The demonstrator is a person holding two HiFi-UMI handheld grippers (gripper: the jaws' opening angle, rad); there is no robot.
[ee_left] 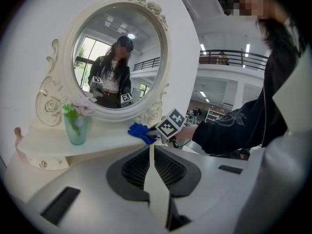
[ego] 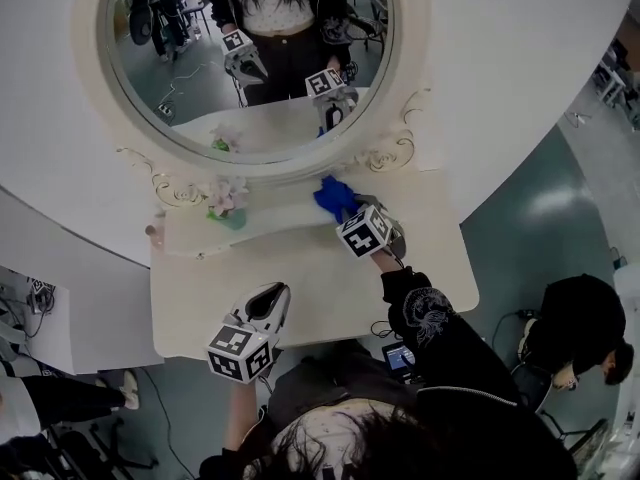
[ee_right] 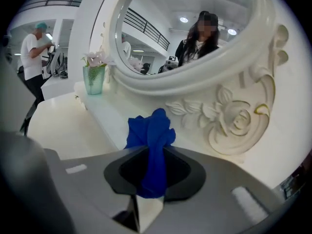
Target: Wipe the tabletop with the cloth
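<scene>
Blue cloth (ee_right: 152, 126) is pinched btwn the jaws of the R gripper (ee_right: 151, 152), which are clamped on its lower end. The rest bunches up & out past the tips. In the head view the cloth is at the right end of the raised shelf (ego: 280, 220), just below the mirror (ego: 250, 58) frame & beside the carved rose ornament (ee_right: 234, 118). Can't tell if it presses on the shelf surface.

L gripper (ee_left: 152, 150) has its jaws pressed together w/ nothing btwn them. It hangs over the front left part of the tabletop (ego: 330, 288), well apart from the cloth, pointing toward the mirror.

Glass vase (ego: 228, 208) w/ pale flowers stands on the shelf's left part, away from the cloth. Table is white; the mirror is oval w/ a scrollwork frame & reflects the person & both grippers.

Bkgd: a person in a white top (ee_right: 33, 57) at far left of the right gripper view. Another person in dark clothes (ego: 575, 333) is low on the floor, right of the table.
</scene>
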